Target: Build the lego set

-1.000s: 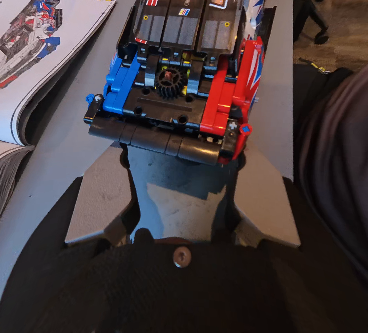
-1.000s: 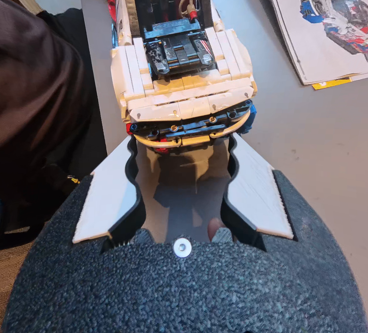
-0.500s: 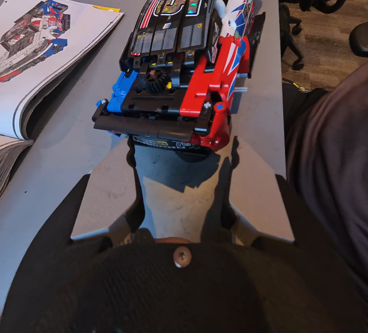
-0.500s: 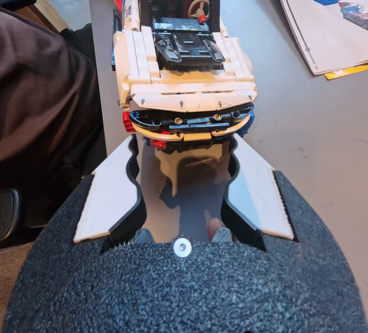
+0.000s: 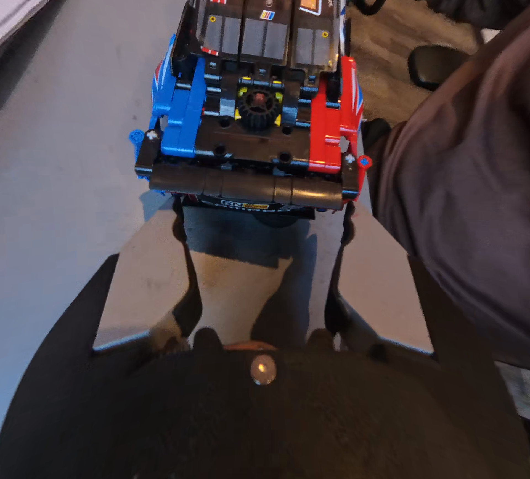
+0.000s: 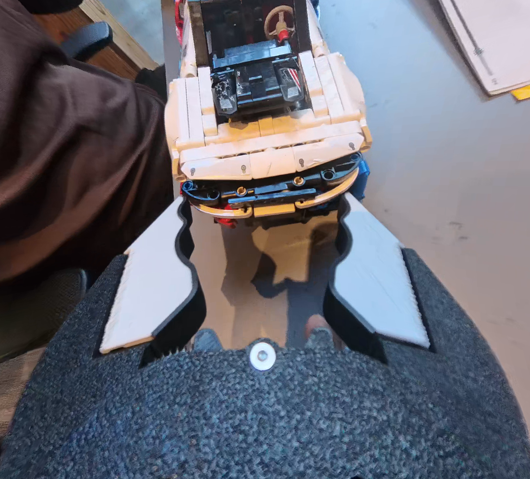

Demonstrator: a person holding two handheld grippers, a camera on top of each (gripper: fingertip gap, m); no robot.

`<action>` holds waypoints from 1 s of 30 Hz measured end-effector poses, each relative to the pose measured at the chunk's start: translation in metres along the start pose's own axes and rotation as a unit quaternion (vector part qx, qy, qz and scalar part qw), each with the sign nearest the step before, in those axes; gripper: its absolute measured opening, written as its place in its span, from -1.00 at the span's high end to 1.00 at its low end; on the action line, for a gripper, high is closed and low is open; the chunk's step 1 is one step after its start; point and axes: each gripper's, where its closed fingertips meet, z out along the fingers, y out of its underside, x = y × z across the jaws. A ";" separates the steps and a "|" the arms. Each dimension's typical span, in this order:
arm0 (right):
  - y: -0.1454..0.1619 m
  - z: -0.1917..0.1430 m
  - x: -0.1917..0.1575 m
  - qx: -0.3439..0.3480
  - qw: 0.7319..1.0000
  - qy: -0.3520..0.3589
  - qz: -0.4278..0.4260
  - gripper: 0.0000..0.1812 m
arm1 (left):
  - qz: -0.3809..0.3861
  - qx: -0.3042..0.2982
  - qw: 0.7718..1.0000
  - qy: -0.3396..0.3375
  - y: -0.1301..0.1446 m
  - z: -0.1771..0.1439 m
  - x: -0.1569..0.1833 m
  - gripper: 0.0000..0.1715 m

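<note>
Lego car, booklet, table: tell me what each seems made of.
Lego car: looks like hard moulded plastic, glossy; highlights run along the black rear bumper, and the roof bears shiny, iridescent stickers. Booklet: seems paper, matte white; thin stacked page edges show. Table: smooth grey top with a dull sheen and faint scuffs, perhaps laminate; the pictures leave that open.

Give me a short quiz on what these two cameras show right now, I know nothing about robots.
1. True or false: the steering wheel is green.
2. In the left wrist view, the panel on the picture's left of the lego car is: A blue, B green, C white.
3. What lies on the table at the top right of the right wrist view?

Key: 1 false, it is tan with a red hub. 2 A. 3 The instruction booklet.
</note>
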 end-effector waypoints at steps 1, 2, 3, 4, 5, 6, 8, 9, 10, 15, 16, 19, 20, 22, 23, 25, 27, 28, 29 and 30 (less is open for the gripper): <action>0.000 0.000 -0.001 -0.003 1.000 0.011 -0.015 -0.12 | 0.019 -0.003 1.000 -0.017 0.000 0.000 0.001 -0.26; 0.000 0.000 -0.002 -0.005 0.999 0.025 -0.032 -0.12 | 0.036 -0.008 0.999 -0.033 0.001 0.000 0.003 -0.26; 0.001 0.001 -0.003 -0.009 0.998 0.037 -0.048 -0.12 | 0.051 -0.012 0.997 -0.048 0.001 0.000 0.006 -0.25; 0.002 0.001 -0.004 -0.013 0.997 0.048 -0.061 -0.12 | 0.065 -0.010 0.996 -0.064 -0.001 -0.001 0.008 -0.25; 0.003 0.000 -0.005 -0.016 0.995 0.061 -0.074 -0.12 | 0.077 -0.001 0.994 -0.078 -0.005 -0.003 0.010 -0.25; 0.003 -0.002 -0.006 -0.017 0.994 0.070 -0.083 -0.12 | 0.085 0.014 0.992 -0.087 -0.012 -0.007 0.012 -0.25; 0.001 -0.006 -0.009 -0.016 0.992 0.083 -0.092 -0.12 | 0.094 0.050 0.990 -0.096 -0.029 -0.017 0.018 -0.25; -0.002 -0.009 -0.012 -0.010 0.991 0.088 -0.096 -0.12 | 0.102 0.055 0.988 -0.100 -0.033 -0.021 0.020 -0.25; -0.007 -0.013 -0.015 -0.001 0.991 0.092 -0.102 -0.12 | 0.110 0.053 0.987 -0.103 -0.034 -0.021 0.021 -0.25; -0.001 -0.020 -0.017 -0.008 0.988 0.110 -0.110 -0.12 | 0.138 0.013 0.982 -0.129 -0.017 -0.001 0.014 -0.12; 0.005 -0.017 -0.014 -0.016 0.988 0.113 -0.106 -0.12 | 0.141 0.000 0.980 -0.137 -0.010 0.004 0.011 -0.09; 0.017 -0.008 -0.010 -0.016 0.989 0.114 -0.095 -0.13 | 0.120 0.018 0.982 -0.142 -0.010 0.010 0.007 -0.15; 0.017 -0.009 -0.010 -0.012 0.989 0.117 -0.095 -0.13 | 0.116 0.026 0.984 -0.136 -0.012 0.009 0.009 -0.15; 0.018 -0.008 -0.011 -0.012 0.986 0.128 -0.110 -0.13 | 0.120 0.031 0.983 -0.133 -0.012 0.006 0.012 -0.14; 0.018 -0.009 -0.011 -0.011 0.985 0.132 -0.115 -0.13 | 0.123 0.038 0.983 -0.133 -0.014 0.004 0.014 -0.11; 0.017 -0.011 -0.010 -0.006 0.985 0.133 -0.109 -0.12 | 0.115 0.048 0.984 -0.127 -0.016 -0.002 0.016 -0.10; 0.016 -0.014 -0.009 0.001 0.985 0.134 -0.105 -0.12 | 0.106 0.057 0.985 -0.124 -0.018 -0.008 0.013 -0.10; 0.015 -0.014 -0.009 0.001 0.986 0.133 -0.103 -0.12 | 0.102 0.056 0.986 -0.122 -0.017 -0.009 0.011 -0.13; 0.015 -0.013 -0.008 -0.001 0.986 0.133 -0.102 -0.12 | 0.097 0.051 0.987 -0.119 -0.017 -0.010 0.008 -0.15; 0.015 -0.012 -0.007 -0.003 0.986 0.134 -0.103 -0.13 | 0.094 0.044 0.988 -0.118 -0.016 -0.008 0.006 -0.20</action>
